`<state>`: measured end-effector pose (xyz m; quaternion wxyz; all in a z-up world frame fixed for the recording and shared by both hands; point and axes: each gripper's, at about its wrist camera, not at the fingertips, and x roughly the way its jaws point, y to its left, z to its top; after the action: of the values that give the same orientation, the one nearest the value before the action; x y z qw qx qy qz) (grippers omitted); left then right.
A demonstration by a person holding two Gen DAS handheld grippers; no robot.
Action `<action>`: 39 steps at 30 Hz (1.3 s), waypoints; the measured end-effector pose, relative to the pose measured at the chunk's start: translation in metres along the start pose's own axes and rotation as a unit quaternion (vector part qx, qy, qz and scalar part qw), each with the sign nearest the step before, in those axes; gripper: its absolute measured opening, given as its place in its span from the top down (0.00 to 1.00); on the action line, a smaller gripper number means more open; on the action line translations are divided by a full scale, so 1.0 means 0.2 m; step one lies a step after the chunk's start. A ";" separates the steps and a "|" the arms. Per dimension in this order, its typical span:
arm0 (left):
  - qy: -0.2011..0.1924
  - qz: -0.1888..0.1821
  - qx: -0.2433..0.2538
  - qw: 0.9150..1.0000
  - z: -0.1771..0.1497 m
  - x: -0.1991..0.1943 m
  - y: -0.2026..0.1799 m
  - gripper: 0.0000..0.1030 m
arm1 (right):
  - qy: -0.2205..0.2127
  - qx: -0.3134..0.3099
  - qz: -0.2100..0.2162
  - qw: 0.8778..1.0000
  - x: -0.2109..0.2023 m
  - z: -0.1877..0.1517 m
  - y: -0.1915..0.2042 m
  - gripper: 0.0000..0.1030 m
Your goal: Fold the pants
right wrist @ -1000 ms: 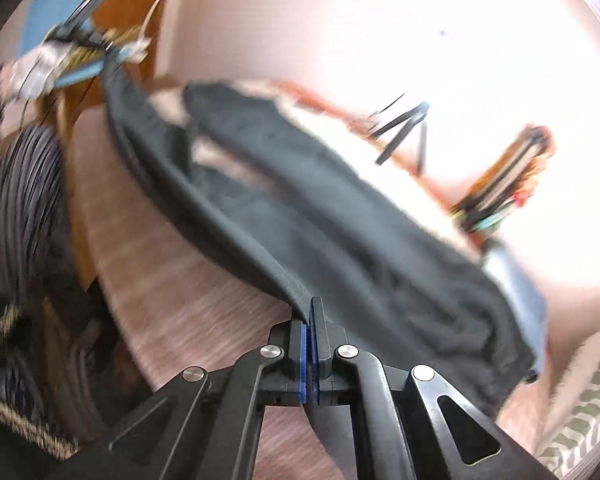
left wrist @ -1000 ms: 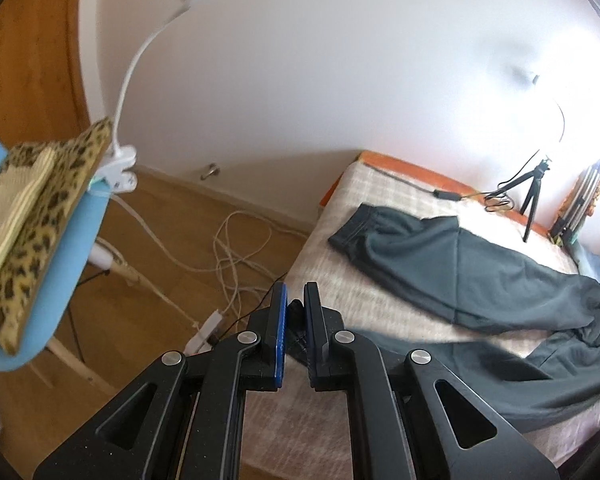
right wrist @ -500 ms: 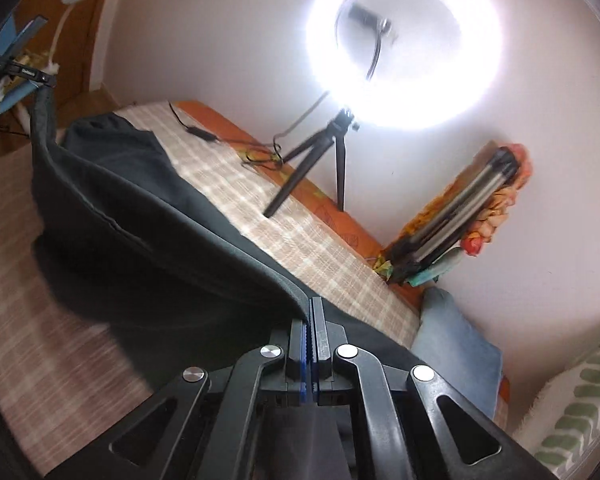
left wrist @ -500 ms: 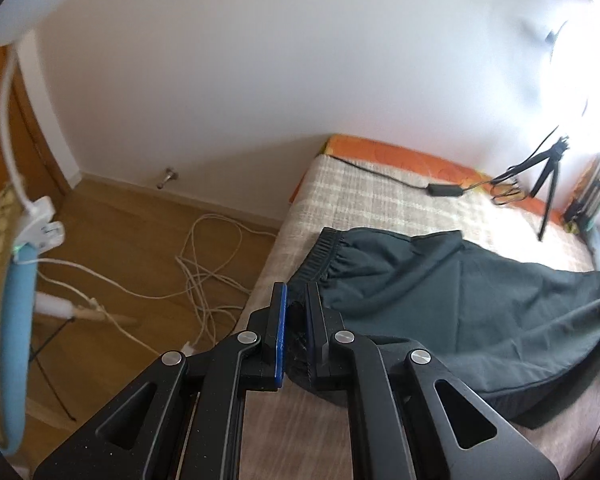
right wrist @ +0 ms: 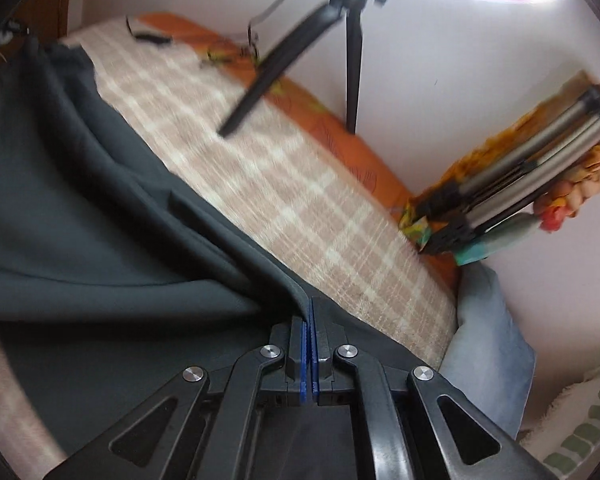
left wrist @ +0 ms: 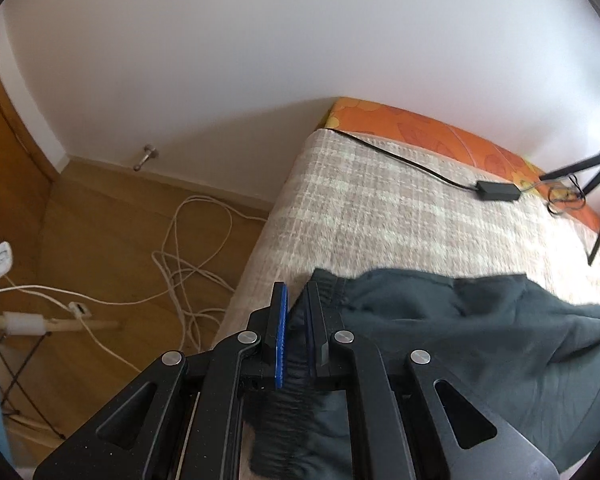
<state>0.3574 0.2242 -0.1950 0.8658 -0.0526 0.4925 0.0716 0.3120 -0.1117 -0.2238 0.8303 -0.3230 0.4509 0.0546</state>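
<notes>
Two grips hold the dark pants (left wrist: 480,344), which lie spread over the near half of the checked bed cover (left wrist: 380,208). The left gripper (left wrist: 296,320) is clamped on the gathered waistband near the left edge of the bed, and the right gripper (right wrist: 309,320) is pinched tight on a thin edge of the fabric at the other end, probably a leg hem. Holding both ends at once keeps the cloth stretched, so, in my judgement, one long side is being carried over the other for a lengthwise fold. Both grippers cover the fabric just under them, so I cannot tell how many layers each one holds. The right view is blurred, and the tripod (right wrist: 292,44) at the far side is cut off at the top. On the floor at the left lie white cables (left wrist: 188,272).
</notes>
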 end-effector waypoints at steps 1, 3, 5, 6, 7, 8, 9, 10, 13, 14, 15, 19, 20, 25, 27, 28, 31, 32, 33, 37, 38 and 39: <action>0.003 -0.004 -0.005 1.000 0.01 0.01 0.01 0.89 | 0.007 0.003 0.001 1.000 0.03 0.00 -0.01 1.00; -0.021 -0.013 -0.017 1.000 0.02 -0.01 0.04 0.82 | 0.018 0.008 0.009 1.000 0.07 0.00 -0.02 1.00; -0.047 -0.021 -0.024 0.998 0.00 -0.06 0.09 0.78 | 0.023 -0.001 0.008 1.000 0.09 0.00 -0.01 1.00; -0.053 -0.018 -0.027 0.998 -0.02 -0.09 0.13 0.78 | 0.030 -0.009 0.007 0.999 0.09 -0.01 0.00 0.96; -0.057 -0.020 -0.029 0.998 -0.04 -0.11 0.16 0.76 | 0.035 -0.013 0.012 0.999 0.08 -0.01 0.00 0.94; -0.059 -0.025 -0.033 0.997 -0.07 -0.12 0.19 0.73 | 0.040 -0.019 0.015 0.999 0.08 -0.01 0.01 0.85; -0.060 -0.030 -0.035 0.997 -0.10 -0.14 0.22 0.71 | 0.037 -0.024 0.012 0.999 0.05 -0.01 0.02 0.67; -0.061 -0.032 -0.035 0.997 -0.14 -0.16 0.25 0.67 | 0.029 -0.025 0.007 0.999 0.02 0.00 0.02 0.61; -0.054 -0.051 -0.046 0.996 -0.27 -0.19 0.32 0.67 | -0.008 -0.018 0.017 1.000 -0.13 0.05 0.04 0.53; -0.052 -0.058 -0.049 0.996 -0.30 -0.20 0.33 0.67 | -0.024 -0.021 0.025 0.999 -0.19 0.08 0.06 0.49; -0.052 -0.067 -0.051 0.995 -0.34 -0.21 0.33 0.67 | -0.041 -0.028 0.033 0.998 -0.25 0.12 0.10 0.45; -0.036 -0.104 -0.070 0.991 -0.45 -0.17 0.32 0.59 | -0.095 -0.046 0.086 0.991 -0.41 0.31 0.26 0.45; -0.032 -0.111 -0.072 0.991 -0.47 -0.16 0.31 0.59 | -0.105 -0.051 0.101 0.988 -0.43 0.35 0.30 0.44; -0.032 -0.122 -0.083 0.989 -0.54 -0.11 0.27 0.58 | -0.150 -0.087 0.186 0.967 -0.50 0.67 0.56 0.44; -0.034 -0.132 -0.092 0.986 -0.56 -0.10 0.27 0.58 | -0.167 -0.100 0.216 0.957 -0.51 0.81 0.66 0.44; -0.036 -0.135 -0.099 0.985 -0.56 -0.10 0.28 0.58 | -0.173 -0.107 0.229 0.952 -0.52 0.86 0.71 0.44; -0.040 -0.140 -0.114 0.983 -0.59 -0.11 0.30 0.58 | -0.177 -0.122 0.282 0.935 -0.50 1.02 0.88 0.44; -0.041 -0.141 -0.119 0.982 -0.60 -0.11 0.30 0.58 | -0.176 -0.125 0.297 0.930 -0.49 1.07 0.93 0.44; -0.042 -0.143 -0.123 0.981 -0.60 -0.11 0.31 0.58 | -0.174 -0.129 0.314 0.924 -0.47 1.13 0.99 0.44; -0.045 -0.154 -0.136 0.978 -0.64 -0.12 0.34 0.58 | -0.168 -0.141 0.356 0.908 -0.40 1.30 1.21 0.44; -0.045 -0.160 -0.138 0.976 -0.64 -0.11 0.34 0.58 | -0.164 -0.142 0.365 0.905 -0.38 1.34 1.27 0.44; -0.043 -0.165 -0.139 0.975 -0.64 -0.11 0.33 0.58 | -0.158 -0.143 0.374 0.903 -0.35 1.39 1.33 0.44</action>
<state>0.2263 0.2676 -0.2432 0.8704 -0.2498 0.4243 -0.0023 0.3674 0.2738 -0.1919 0.7543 -0.2332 0.3885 0.4751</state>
